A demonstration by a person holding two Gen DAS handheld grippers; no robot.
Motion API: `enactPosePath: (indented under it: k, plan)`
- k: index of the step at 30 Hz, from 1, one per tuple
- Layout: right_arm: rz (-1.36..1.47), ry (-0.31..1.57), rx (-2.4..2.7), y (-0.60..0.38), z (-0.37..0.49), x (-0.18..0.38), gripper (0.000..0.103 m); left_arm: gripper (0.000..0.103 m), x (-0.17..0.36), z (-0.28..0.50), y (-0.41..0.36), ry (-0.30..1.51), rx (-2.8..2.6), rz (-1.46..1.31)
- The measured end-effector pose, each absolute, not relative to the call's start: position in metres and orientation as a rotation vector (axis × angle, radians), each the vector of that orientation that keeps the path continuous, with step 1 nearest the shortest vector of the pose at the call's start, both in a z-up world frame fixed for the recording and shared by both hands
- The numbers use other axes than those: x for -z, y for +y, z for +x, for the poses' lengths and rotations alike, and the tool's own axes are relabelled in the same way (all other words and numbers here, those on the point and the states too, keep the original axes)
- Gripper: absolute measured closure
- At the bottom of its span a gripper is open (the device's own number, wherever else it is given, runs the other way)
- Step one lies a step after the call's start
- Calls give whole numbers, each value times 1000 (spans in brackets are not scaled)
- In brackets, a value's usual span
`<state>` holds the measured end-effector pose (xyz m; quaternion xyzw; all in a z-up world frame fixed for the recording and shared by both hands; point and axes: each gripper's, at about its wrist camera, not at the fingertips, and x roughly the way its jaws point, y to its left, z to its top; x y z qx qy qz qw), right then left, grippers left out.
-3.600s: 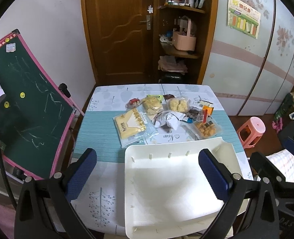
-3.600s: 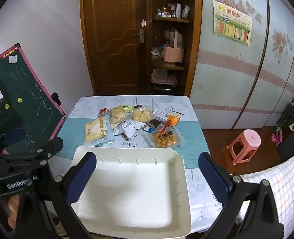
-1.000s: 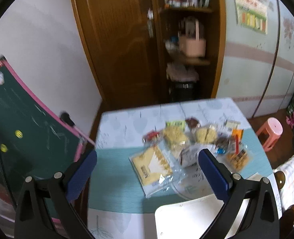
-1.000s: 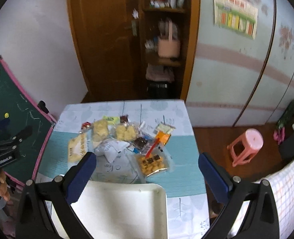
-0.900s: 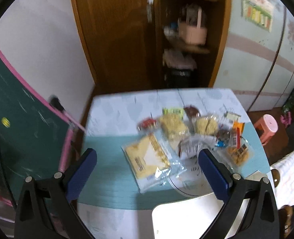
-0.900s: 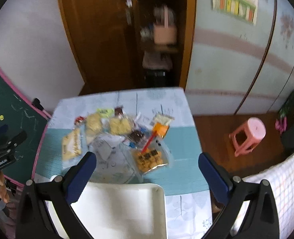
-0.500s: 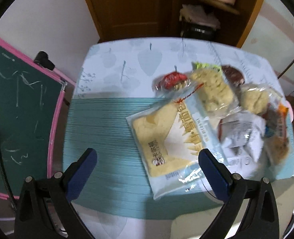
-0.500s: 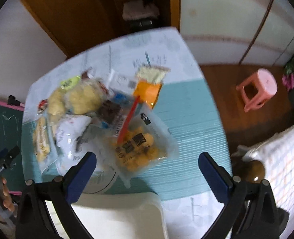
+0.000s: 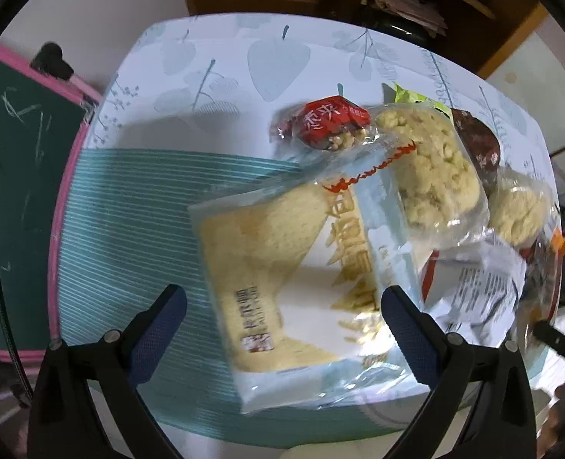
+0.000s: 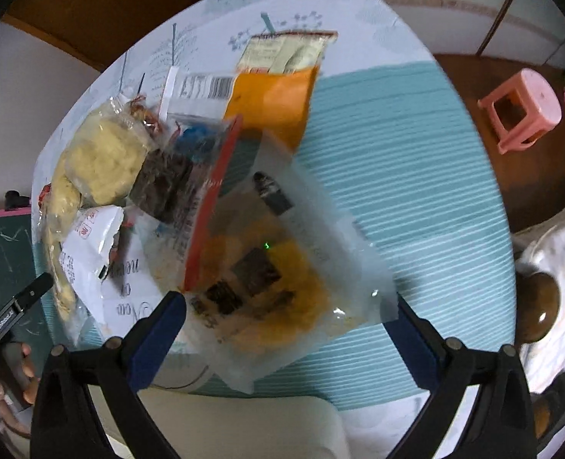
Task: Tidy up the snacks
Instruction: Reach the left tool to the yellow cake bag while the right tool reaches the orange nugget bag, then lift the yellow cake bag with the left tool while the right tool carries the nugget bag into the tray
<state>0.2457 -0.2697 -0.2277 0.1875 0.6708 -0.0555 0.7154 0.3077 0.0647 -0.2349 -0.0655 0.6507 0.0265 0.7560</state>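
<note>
A pile of packaged snacks lies on the table. In the left wrist view my left gripper (image 9: pixel 282 317) is open, low over a big clear bag of yellow bread (image 9: pixel 282 267), one finger on each side of it. Beyond lie a small red packet (image 9: pixel 328 122) and two bags of pale crumbly cakes (image 9: pixel 431 176). In the right wrist view my right gripper (image 10: pixel 290 325) is open, its fingers either side of a clear bag of orange snacks (image 10: pixel 267 275). The white tray (image 10: pixel 244 424) shows at the bottom edge, near me.
An orange packet (image 10: pixel 274 103), a dark brownie packet (image 10: pixel 163 183) and a white wrapper (image 10: pixel 87 252) lie in the pile. A green chalkboard (image 9: pixel 10 176) leans left of the table. A pink stool (image 10: pixel 519 111) stands on the floor to the right.
Both grippers have moved forward and down from above the tray to close over the snack pile. The bread bag and the orange snack bag now sit between the open fingers.
</note>
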Motion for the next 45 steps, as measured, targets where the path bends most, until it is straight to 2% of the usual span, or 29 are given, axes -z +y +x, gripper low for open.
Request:
enactPosePath:
  k: [13, 16, 17, 19, 21, 24, 27, 28, 36, 45]
  plan:
    - [465, 1509, 122, -253, 259, 240, 1, 0, 259, 328, 47, 1516, -105, -100]
    - [487, 1490, 102, -250, 257, 233, 10, 1, 260, 331, 47, 1521, -103, -100]
    - [491, 1486, 97, -248, 254, 231, 16, 3, 258, 328, 50, 1518, -99, -95]
    - [510, 1461, 82, -253, 249, 222, 28, 12, 256, 329, 53, 1510, -93, -93]
    - [533, 1443, 53, -260, 242, 212, 41, 15, 252, 326, 50, 1497, -87, -70]
    - [519, 1412, 29, -264, 238, 201, 51, 20, 246, 319, 46, 1470, -86, -60]
    - [497, 1377, 12, -260, 230, 186, 57, 32, 235, 309, 43, 1449, -63, -76]
    - [487, 1373, 14, -259, 229, 184, 58, 36, 229, 306, 43, 1440, -58, -84]
    - [393, 1243, -10, -241, 215, 141, 62, 41, 145, 259, 48, 1261, 2, -63]
    - [258, 982, -105, -207, 155, 30, 62, 41, 5, 171, 36, 980, 156, 32]
